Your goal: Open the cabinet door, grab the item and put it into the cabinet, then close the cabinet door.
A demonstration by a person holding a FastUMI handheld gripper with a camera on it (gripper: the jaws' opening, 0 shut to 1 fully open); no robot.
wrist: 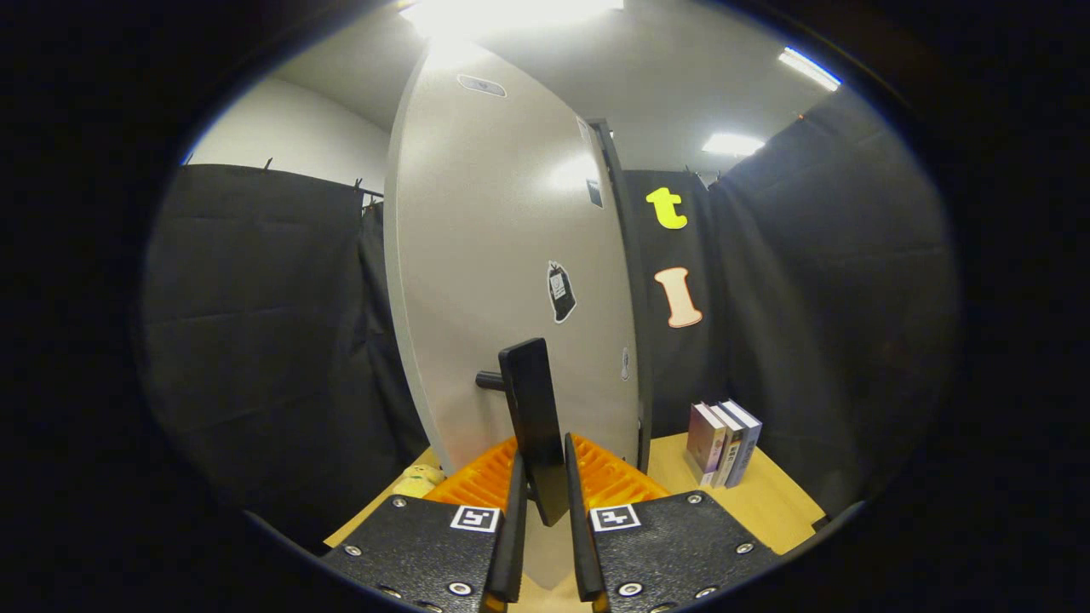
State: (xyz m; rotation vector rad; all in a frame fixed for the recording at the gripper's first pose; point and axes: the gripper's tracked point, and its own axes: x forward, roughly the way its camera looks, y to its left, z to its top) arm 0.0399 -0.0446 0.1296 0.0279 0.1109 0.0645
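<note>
So your gripper sits at bottom centre of the frame, its 2 fingers pressed onto the flat black bar handle of the tall pale grey cabinet door. That pinch makes sense: the handle stands off the door on a short post, so it's the only thing to pull on. The door looks swung partly out, edge showing right of centre. The item, probably the 3 upright books on the light wooden table at lower right, hasn't been picked up yet. Something yellowish at lower left, can't tell what.
</note>
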